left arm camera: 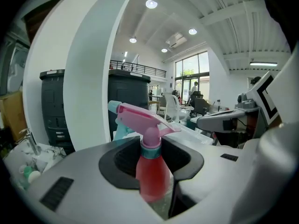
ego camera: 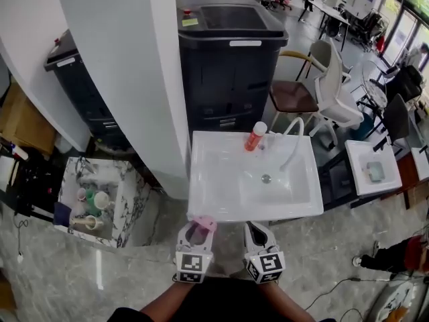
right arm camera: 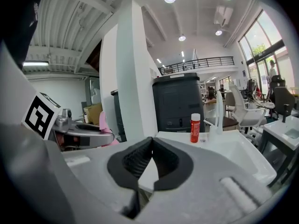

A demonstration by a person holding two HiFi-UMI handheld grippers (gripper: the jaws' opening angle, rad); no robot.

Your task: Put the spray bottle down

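Nearest us is the left tool (left arm camera: 151,158), its jaws clamped on the spray bottle (left arm camera: 152,174) at the red shoulder, just under the teal collar, with the pink trigger head upright above the pads. We judge the bottle light, of thin smooth plastic that is apt to slip and top-heavy at the head. The hold below the collar suits it. Beside it is the right tool (right arm camera: 150,162), jaws together with nothing between. Both hang just short of the near edge of the white sink (ego camera: 221,210). At the sink's far edge an orange bottle (ego camera: 255,136) stands beside the faucet (ego camera: 293,139).
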